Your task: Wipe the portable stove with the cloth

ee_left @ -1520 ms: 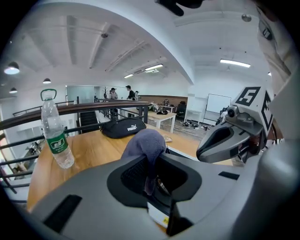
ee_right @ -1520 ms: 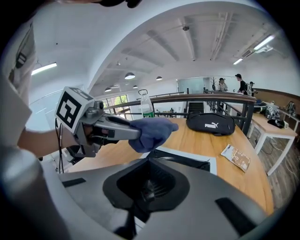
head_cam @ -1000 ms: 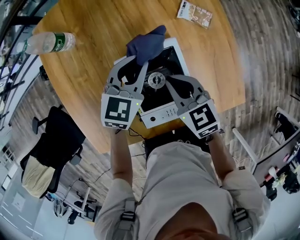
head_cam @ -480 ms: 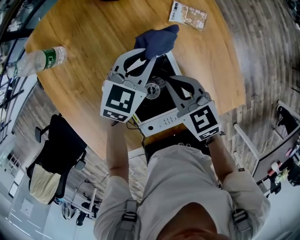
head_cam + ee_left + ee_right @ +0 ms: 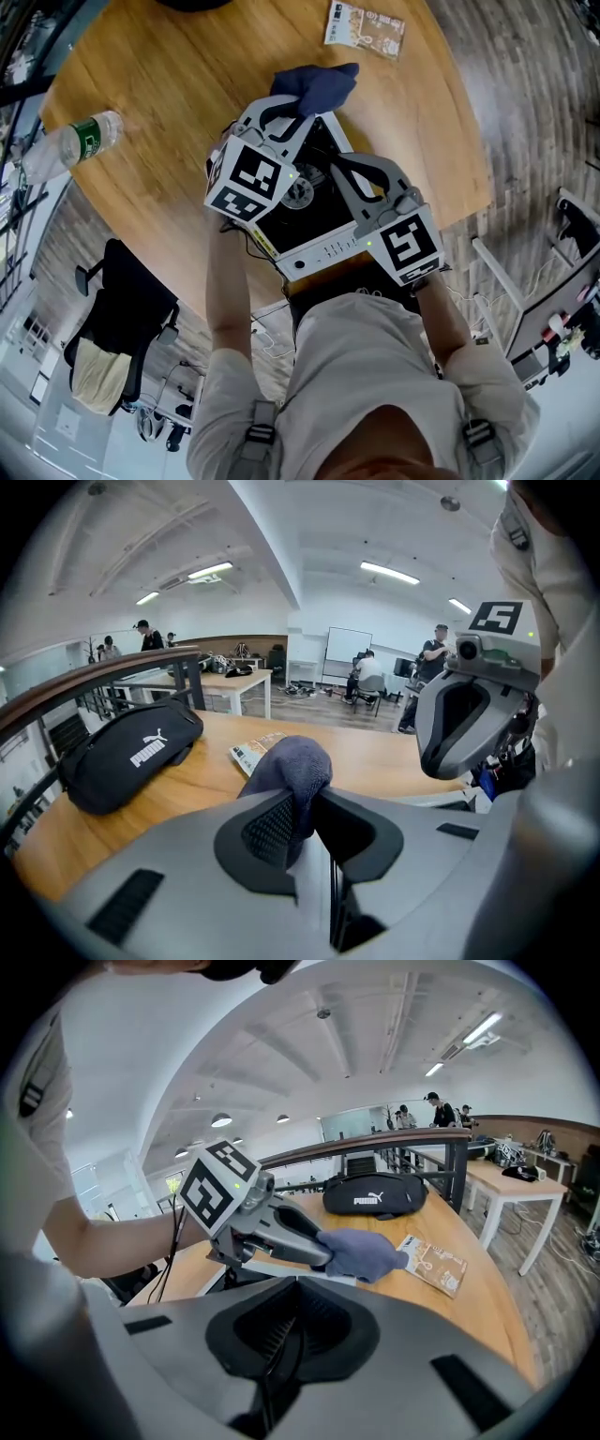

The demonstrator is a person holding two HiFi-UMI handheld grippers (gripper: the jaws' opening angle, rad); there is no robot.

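Note:
The portable stove point(image 5: 323, 251) is white with a black top and sits at the near edge of a round wooden table point(image 5: 169, 84). A dark blue cloth point(image 5: 319, 86) bunches at the stove's far corner. My left gripper point(image 5: 295, 114) is shut on the cloth point(image 5: 295, 766), which sticks up between its jaws. My right gripper point(image 5: 336, 167) hovers over the stove's right side near the round burner point(image 5: 298, 192); its jaws point(image 5: 286, 1321) are shut with nothing between them. The right gripper view shows the left gripper point(image 5: 281, 1227) holding the cloth point(image 5: 361, 1252).
A plastic water bottle point(image 5: 70, 141) lies at the table's left edge. A printed packet point(image 5: 366, 28) lies beyond the cloth, and a black Puma bag point(image 5: 131, 752) sits further back. A black office chair point(image 5: 122, 300) stands on the floor at the left. Other people and desks are in the background.
My left gripper has turned and carried the cloth a little right, along the stove's far edge to its far corner. The right gripper has stayed over the stove.

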